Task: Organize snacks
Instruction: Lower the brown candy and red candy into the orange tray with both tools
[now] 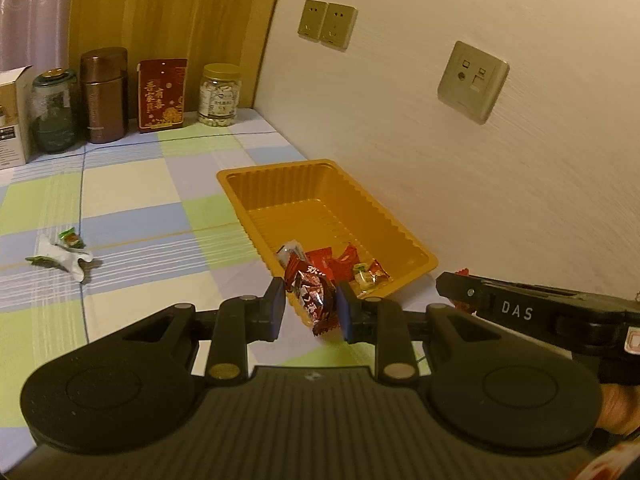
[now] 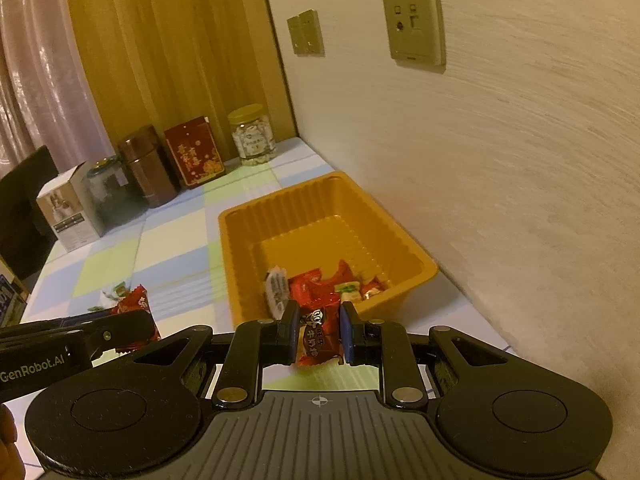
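Covering the whole lower frame: a checked tablecloth [image 1: 132,188] in pale blue, green and cream, flat and faintly striped, running up to a rough cream plaster wall [image 1: 500,184] at right with square metallic socket plates [image 1: 327,24]. Lining the upper left, against a wood-grain panel [image 1: 168,12]: a white carton [image 1: 14,116], a dark green glass jar [image 1: 54,112], a brown metal canister [image 1: 104,94], a red printed tin [image 1: 162,94] and a clear, yellow-lidded plastic jar [image 1: 220,94]. Sitting centre right beside the wall: a ribbed orange plastic tray [image 1: 256,196], rectangular with rounded corners, holding several red and gold wrapped candies [image 1: 340,264] bunched at its near end. Clamped between the left gripper [image 1: 311,306] pads at lower centre, just before the tray's near rim: a crinkly red foil snack packet [image 1: 314,300]. Pinched likewise in the right gripper [image 2: 319,330]: a glossy red candy packet [image 2: 320,338], at the tray's near edge. Lying loose at middle left on the cloth: two green-and-white wrapped sweets [image 1: 64,250].
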Motion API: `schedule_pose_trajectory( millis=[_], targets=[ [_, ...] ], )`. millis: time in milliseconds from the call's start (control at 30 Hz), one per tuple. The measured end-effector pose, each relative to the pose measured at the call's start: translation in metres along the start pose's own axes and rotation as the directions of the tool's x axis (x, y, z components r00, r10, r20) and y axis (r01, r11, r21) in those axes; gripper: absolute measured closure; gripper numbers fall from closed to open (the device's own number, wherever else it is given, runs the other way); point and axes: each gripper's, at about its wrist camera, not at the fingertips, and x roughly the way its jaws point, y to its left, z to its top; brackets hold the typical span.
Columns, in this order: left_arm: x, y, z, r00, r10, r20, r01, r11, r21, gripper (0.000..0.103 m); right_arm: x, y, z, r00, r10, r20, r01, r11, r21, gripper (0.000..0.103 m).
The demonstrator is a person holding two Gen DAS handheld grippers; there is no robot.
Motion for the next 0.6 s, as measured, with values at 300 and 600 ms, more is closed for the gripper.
schedule_pose_trajectory(
  millis=[300,600],
  targets=[
    [0.019,-0.004,0.007,1.000,-0.014,-0.018,0.014,1.000,0.013,0.079,0.013,-0.012,0.010,1.000,-0.008,-0.003,0.008,1.000,0.013,0.082],
    [0.050,-0.004,0.022,0.999,-0.019,-0.037,0.019,1.000,0.022,0.079,0.038,-0.019,0.027,1.000,0.003,-0.007,-0.003,1.000,0.005,0.082]
  ],
)
